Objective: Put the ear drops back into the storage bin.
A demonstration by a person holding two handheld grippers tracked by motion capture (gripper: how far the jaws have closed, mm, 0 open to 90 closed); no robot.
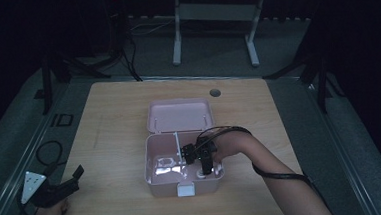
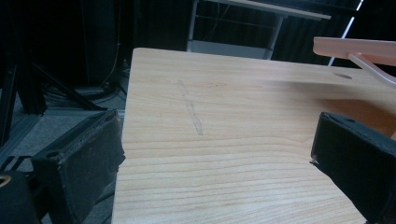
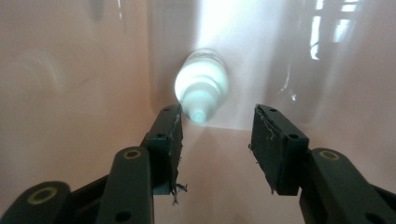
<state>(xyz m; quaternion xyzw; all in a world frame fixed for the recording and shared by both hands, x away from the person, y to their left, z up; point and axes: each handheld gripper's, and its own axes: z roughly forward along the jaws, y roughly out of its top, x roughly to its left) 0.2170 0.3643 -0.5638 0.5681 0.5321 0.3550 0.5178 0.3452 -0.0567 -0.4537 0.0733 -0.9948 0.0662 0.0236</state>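
I've got the right gripper (image 1: 208, 162) tipped down into the front right compartment of the pink box (image 1: 155, 182), lid (image 1: 180, 114) swung back flat behind it. Through the right gripper view the jaws are parted w/ a gap, nothing pinched between them; the small white bottle (image 3: 201, 91) sits just past the tips, upright on the box floor close to the corner, apart from both pads. I read that as a drop-off: bottle parked in its slot, jaws off it so I can lift out w/o tipping it. Box walls are tight on both sides, so I'd pull straight up.

Left gripper (image 1: 58, 188) rests at the table's (image 1: 109, 122) near left corner, well away from the box, jaws spread wide over bare wood (image 2: 219, 140), holding nothing. It's parked there to keep out of the right arm's way, I'd say. Something pale lies in the box's left compartment; can't tell what.
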